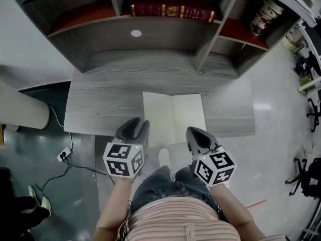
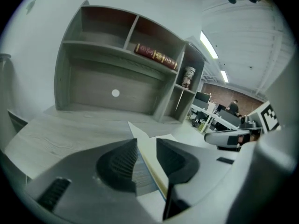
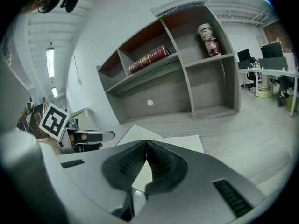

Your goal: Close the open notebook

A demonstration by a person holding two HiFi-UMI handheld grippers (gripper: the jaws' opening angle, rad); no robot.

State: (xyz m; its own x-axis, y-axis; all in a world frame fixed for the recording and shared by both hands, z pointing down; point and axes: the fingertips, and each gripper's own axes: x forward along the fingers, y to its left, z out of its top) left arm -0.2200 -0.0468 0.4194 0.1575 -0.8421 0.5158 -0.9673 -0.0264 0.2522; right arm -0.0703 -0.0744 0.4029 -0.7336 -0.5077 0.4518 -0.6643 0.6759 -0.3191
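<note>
The open notebook (image 1: 173,117) lies flat with blank cream pages on the grey desk (image 1: 100,109), near its front edge. My left gripper (image 1: 140,127) hovers at the notebook's lower left corner. In the left gripper view its jaws (image 2: 147,146) stand a narrow gap apart, and the notebook's (image 2: 140,132) left edge shows through that gap; I cannot tell if they touch it. My right gripper (image 1: 196,134) is over the notebook's lower right corner. Its tips (image 3: 146,143) meet with nothing between them, and the notebook's page (image 3: 183,142) shows beyond.
A grey shelf unit stands at the back of the desk with a red book (image 1: 170,10) lying on a shelf and a printed can (image 1: 263,16) in the right compartment. A power strip (image 1: 64,153) and cable lie on the floor at left. Office chairs (image 1: 306,177) stand at right.
</note>
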